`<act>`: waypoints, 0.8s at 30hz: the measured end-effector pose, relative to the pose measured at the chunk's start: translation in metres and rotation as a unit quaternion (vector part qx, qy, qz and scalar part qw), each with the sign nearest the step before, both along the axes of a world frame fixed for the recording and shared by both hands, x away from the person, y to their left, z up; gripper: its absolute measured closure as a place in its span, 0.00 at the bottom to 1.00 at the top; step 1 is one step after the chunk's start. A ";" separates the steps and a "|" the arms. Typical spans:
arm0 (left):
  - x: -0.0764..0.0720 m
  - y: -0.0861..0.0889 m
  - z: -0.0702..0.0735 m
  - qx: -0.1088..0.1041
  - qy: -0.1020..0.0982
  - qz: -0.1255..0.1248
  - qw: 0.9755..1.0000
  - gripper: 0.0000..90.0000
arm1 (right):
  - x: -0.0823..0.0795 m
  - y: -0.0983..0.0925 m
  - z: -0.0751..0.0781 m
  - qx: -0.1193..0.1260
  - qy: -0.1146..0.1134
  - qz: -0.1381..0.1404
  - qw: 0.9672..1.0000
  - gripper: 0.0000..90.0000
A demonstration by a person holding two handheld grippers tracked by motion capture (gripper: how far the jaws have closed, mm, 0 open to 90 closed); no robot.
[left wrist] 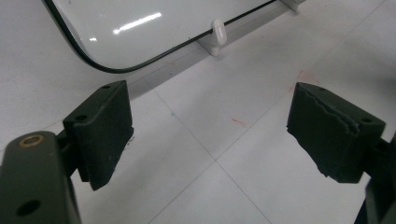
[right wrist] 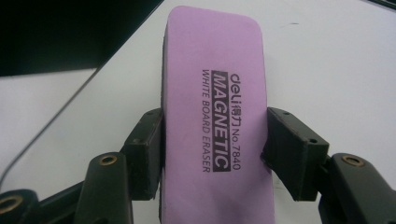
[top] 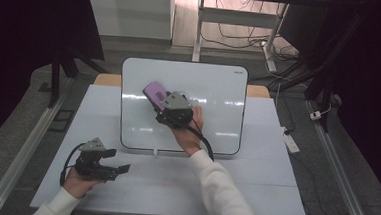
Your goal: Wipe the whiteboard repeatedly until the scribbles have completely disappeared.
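Right gripper [top: 164, 103] clamping purple whiteboard eraser [right wrist: 215, 116] by its long sides, eraser on upper-left area of whiteboard [top: 218, 119], left gripper [top: 117, 162] jaws spread, empty, below whiteboard's lower-left corner

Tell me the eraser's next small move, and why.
Probably a short wipe along the whiteboard. The right gripper clamps the purple eraser by its long sides and holds it over the upper left of the board. The left gripper waits open above the table, so the right one does the work.
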State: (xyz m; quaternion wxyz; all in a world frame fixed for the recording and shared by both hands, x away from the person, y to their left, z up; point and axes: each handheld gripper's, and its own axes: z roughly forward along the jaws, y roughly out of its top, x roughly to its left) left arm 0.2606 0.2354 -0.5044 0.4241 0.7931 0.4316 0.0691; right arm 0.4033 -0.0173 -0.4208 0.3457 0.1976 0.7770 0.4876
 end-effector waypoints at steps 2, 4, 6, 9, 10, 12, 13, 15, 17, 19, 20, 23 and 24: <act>0.000 0.000 0.000 0.000 0.000 -0.001 1.000 0.17 | 0.003 -0.006 0.005 0.010 -0.004 -0.014 1.000 0.44; 0.000 0.000 0.000 0.000 0.001 -0.002 1.000 0.17 | 0.010 -0.018 0.015 0.027 -0.008 -0.040 0.999 0.44; 0.000 0.001 0.000 -0.001 0.001 -0.002 1.000 0.17 | 0.021 -0.031 0.027 0.048 -0.010 -0.063 0.997 0.44; 0.000 0.001 0.000 -0.002 0.000 -0.001 1.000 0.17 | 0.027 -0.031 0.031 0.054 -0.005 -0.065 0.996 0.44; 0.000 0.001 0.000 -0.002 0.000 -0.001 1.000 0.17 | 0.027 -0.031 0.031 0.054 -0.005 -0.065 0.996 0.44; 0.001 0.001 0.000 -0.002 0.001 0.000 1.000 0.17 | 0.022 -0.016 0.025 0.043 -0.005 -0.038 0.998 0.44; 0.001 0.001 0.000 -0.002 0.001 0.000 1.000 0.17 | 0.020 -0.010 0.022 0.039 -0.005 -0.031 0.999 0.44; 0.001 0.001 0.000 -0.002 0.000 0.000 1.000 0.17 | 0.017 -0.001 0.017 0.029 -0.002 -0.016 0.999 0.44; 0.000 0.001 0.000 -0.002 0.000 0.000 1.000 0.17 | 0.007 0.018 0.004 0.009 0.002 0.020 1.000 0.44; 0.000 0.002 0.000 -0.001 -0.001 0.000 1.000 0.17 | 0.002 0.025 -0.003 0.002 0.013 0.039 0.999 0.44; 0.000 0.002 0.000 -0.001 -0.001 0.001 1.000 0.17 | 0.000 0.027 -0.006 0.001 0.015 0.045 0.999 0.44; 0.000 0.002 0.000 -0.001 -0.001 0.001 1.000 0.17 | 0.000 0.027 -0.005 -0.006 0.011 0.048 0.999 0.44; -0.001 0.002 0.000 -0.002 -0.002 0.001 1.000 0.17 | 0.001 0.025 -0.003 -0.001 0.011 0.041 0.999 0.44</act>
